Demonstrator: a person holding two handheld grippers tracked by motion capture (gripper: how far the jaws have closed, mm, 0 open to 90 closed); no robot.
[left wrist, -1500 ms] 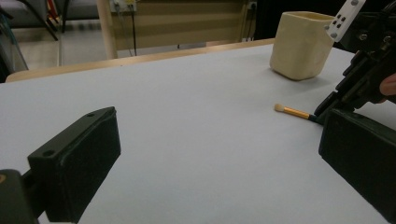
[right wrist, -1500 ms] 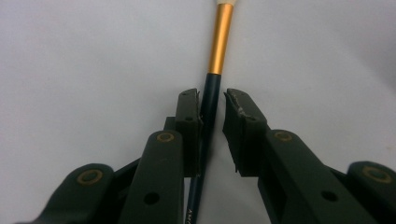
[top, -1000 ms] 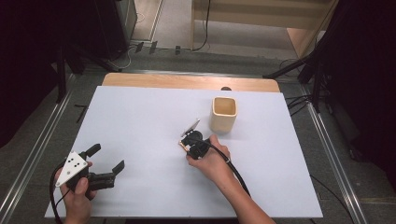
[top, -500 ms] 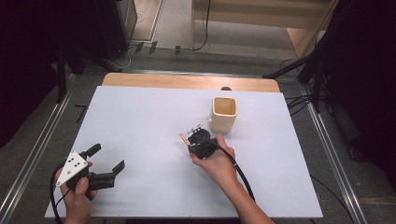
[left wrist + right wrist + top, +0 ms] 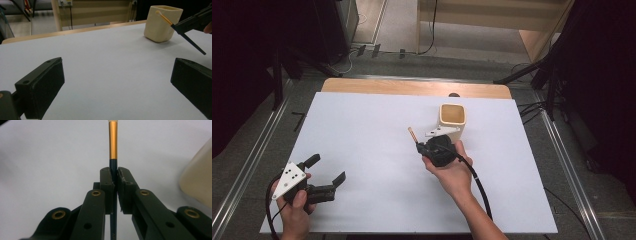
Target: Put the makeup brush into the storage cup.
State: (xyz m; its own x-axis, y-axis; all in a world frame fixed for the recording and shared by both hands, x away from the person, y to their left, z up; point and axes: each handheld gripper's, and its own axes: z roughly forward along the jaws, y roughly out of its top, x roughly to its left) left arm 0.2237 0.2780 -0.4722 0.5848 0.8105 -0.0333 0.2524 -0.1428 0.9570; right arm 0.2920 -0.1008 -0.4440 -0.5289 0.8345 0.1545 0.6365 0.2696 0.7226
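A thin brush (image 5: 113,142) with a dark blue shaft, a gold ferrule and a pale tip is clamped between the jaws of my right gripper (image 5: 114,176). In the high view that gripper (image 5: 419,147) hovers mid-table just left of a cream square cup (image 5: 452,120), and the brush (image 5: 412,134) points up and away to the left. The cup's edge (image 5: 200,182) shows at the right of the right gripper view. My left gripper (image 5: 327,168) rests at the near left corner, open, with bare table between its jaws (image 5: 117,77). From there I see the cup (image 5: 162,23) and the brush (image 5: 165,18).
The white table top (image 5: 372,130) has a wooden strip (image 5: 412,87) along its far edge. Metal rails (image 5: 257,155) run down both sides of the table. Dark stands and cables sit on the floor behind.
My right hand has carried the brush to the right, closer to the cup, and turned a little. The left gripper has stayed in place.
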